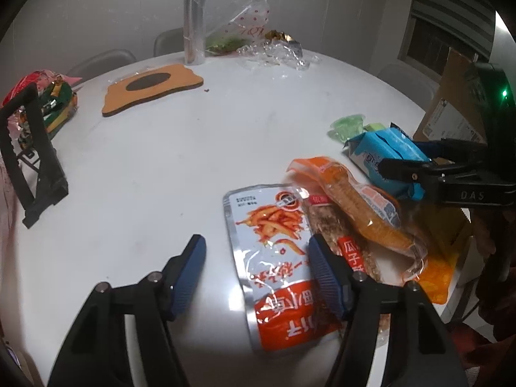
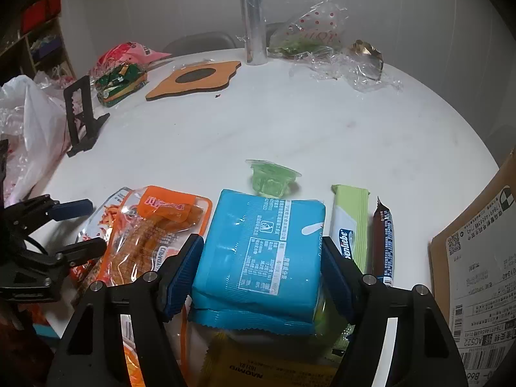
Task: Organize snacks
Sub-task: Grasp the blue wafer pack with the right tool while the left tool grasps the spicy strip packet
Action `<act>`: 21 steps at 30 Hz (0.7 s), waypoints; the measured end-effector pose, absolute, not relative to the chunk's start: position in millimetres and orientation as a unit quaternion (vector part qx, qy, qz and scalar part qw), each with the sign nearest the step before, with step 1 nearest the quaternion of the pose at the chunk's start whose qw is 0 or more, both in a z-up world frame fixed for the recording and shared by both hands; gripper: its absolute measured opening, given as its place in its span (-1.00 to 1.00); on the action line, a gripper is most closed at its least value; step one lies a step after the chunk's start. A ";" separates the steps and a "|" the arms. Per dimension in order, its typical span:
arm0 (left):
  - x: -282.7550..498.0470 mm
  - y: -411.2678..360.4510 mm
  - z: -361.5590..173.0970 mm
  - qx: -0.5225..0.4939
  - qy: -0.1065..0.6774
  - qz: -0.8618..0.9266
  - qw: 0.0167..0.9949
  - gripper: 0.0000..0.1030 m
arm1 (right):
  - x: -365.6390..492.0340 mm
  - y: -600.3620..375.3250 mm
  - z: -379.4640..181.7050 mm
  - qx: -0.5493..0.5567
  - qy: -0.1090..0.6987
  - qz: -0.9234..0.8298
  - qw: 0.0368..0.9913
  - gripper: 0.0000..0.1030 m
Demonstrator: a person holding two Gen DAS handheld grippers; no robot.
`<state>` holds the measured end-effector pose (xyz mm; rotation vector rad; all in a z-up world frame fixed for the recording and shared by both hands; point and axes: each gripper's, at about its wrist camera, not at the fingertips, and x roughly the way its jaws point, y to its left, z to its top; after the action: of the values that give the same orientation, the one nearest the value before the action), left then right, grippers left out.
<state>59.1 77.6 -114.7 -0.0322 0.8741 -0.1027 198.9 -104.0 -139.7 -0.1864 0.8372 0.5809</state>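
A silver and orange snack pouch (image 1: 274, 258) lies flat on the white table (image 1: 161, 167). My left gripper (image 1: 258, 274) straddles it. Its right pad rests at the pouch's edge, while the left pad stands apart on bare table, so it is open. A blue packet (image 2: 258, 242) sits between the pads of my right gripper (image 2: 259, 274), and both pads press its sides. From the left wrist view the right gripper (image 1: 406, 158) comes in from the right onto that blue packet (image 1: 383, 151). An orange clear-wrapped snack (image 1: 354, 200) and a brown seed bar (image 1: 325, 222) overlap the pouch.
A green jelly cup (image 2: 272, 177), a light green wafer bar (image 2: 350, 222) and a brown bar (image 2: 383, 242) lie beyond the blue packet. A cardboard box (image 2: 477, 258) stands at the right. A black stand (image 1: 32, 154), a wooden coaster (image 1: 151, 87), a metal pole (image 1: 195, 16) and crumpled wrap (image 1: 274, 51) are further off.
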 end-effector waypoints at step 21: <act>46.0 80.6 -105.3 -0.031 0.429 -0.011 0.903 0.23 | 198.0 -104.7 -139.6 -0.093 0.395 0.295 0.865 0.35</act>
<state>46.0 80.6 -105.3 -0.0634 0.8870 -0.0229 198.0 -104.7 -139.6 -0.1945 0.8266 0.6171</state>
